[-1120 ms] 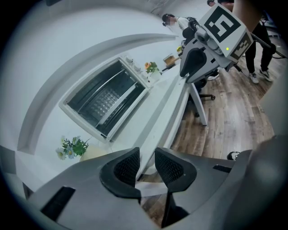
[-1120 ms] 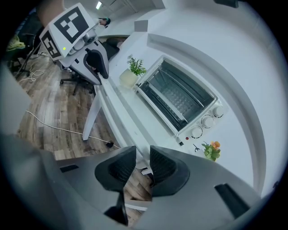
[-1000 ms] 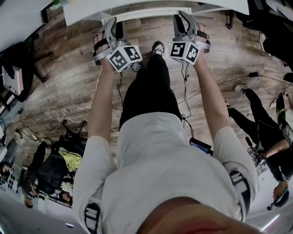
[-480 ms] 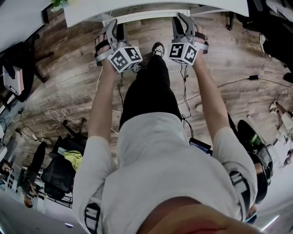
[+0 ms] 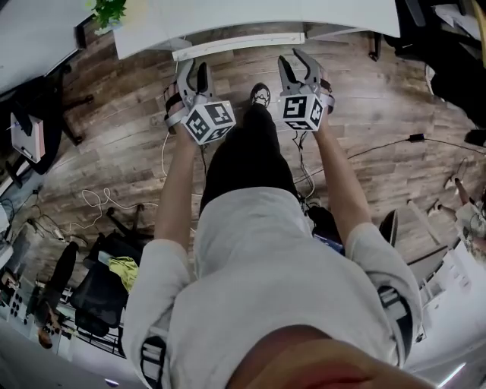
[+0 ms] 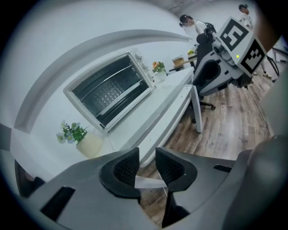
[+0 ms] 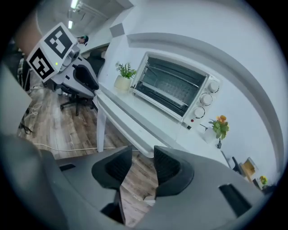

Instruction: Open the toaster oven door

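A white toaster oven [image 6: 110,92] [image 7: 173,87] stands on the white table [image 5: 228,23] against the wall, its glass door shut and its knobs [image 7: 207,96] on the right side. It is out of the head view. Both grippers hang over the wooden floor just short of the table's front edge, pointing toward the oven and well apart from it. My left gripper [image 5: 194,68] [image 6: 147,155] is open and its jaws have just been opening, with nothing between them. The same goes for my right gripper [image 5: 292,59] [image 7: 143,152], whose jaws stand wide.
A potted green plant [image 6: 83,139] [image 7: 122,76] sits left of the oven, a small orange flower [image 7: 219,126] to its right. An office chair [image 6: 211,76] stands by the table's end. Cables [image 5: 99,201] and bags [image 5: 99,281] lie on the floor at the left.
Both grippers have drawn a little away from the table edge and closer together in the head view. The right gripper's jaws have spread wider. The person at the right has left the view.
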A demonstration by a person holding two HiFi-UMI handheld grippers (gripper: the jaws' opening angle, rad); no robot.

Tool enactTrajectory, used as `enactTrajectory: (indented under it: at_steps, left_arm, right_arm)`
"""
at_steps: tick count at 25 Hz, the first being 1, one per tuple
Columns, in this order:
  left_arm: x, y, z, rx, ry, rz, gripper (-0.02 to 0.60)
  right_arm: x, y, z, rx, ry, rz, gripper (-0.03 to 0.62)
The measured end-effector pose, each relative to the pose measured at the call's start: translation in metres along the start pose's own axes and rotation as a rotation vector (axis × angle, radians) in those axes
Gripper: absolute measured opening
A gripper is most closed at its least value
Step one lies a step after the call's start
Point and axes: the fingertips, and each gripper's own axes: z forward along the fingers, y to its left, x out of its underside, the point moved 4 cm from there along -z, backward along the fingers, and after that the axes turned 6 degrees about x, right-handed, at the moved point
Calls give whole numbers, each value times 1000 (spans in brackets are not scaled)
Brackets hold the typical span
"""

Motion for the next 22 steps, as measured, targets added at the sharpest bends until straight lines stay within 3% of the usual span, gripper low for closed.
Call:
enactTrajectory:
  at_steps: [2,4,7,9,16,22]
  left_arm:
    - [-3,-3,-8,36,1,-90,121]
    - [-7,-7,-15,87,5,-236,117]
    - [-14,-8,-18,171,13,-510,92]
    - [-18,-7,-19,198,18,-617,62]
    - [-53,7,-32,198,-24,-658,18]
    - [-79,37,-42,143,-93,-718,18]
  right_arm:
    - [-2,1,-12,-30,19,79,149]
    - [-6,-1,-23,-54,35,160,139]
    - [-21,-11,-31,-72,35,253,78]
    - [-32,-20,-32,-84,27,292,21]
    - [-61,-43,-32,-164,-1,371,0]
    - [-83,-71,-24,-147,-33,434,0]
